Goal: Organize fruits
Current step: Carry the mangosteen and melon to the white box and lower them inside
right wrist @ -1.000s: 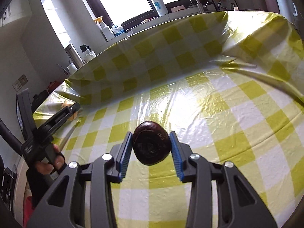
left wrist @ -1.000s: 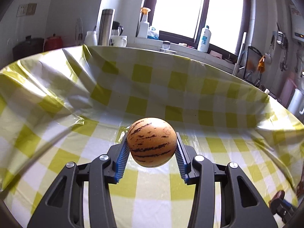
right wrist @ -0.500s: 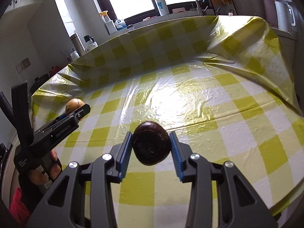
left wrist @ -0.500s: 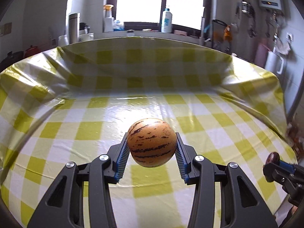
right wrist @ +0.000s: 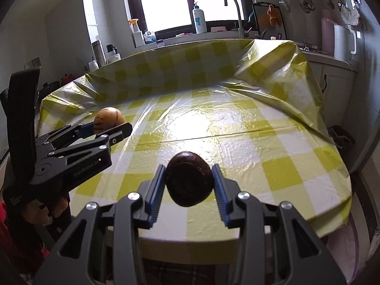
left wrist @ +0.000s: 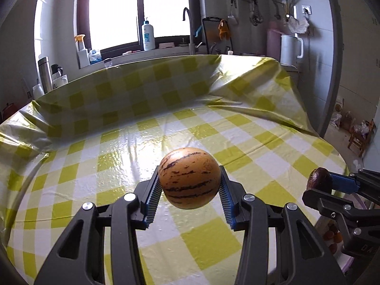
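Note:
An orange fruit with dark stripes hangs above the checked tablecloth, and my left gripper is shut on it between its blue pads. A dark brown fruit is held the same way by my right gripper, near the table's front edge. In the left wrist view the right gripper and its dark brown fruit show at the far right. In the right wrist view the left gripper with the striped fruit shows at the left, carried by a hand.
A round table under a yellow-and-white checked cloth fills both views; the cloth rises in folds at the back. Behind it runs a counter with a tap, bottles and a white kettle. A wooden stool stands far right.
Both grippers have drawn back towards the table's near edge and swung right, each still holding its fruit. The two grippers now see each other more closely.

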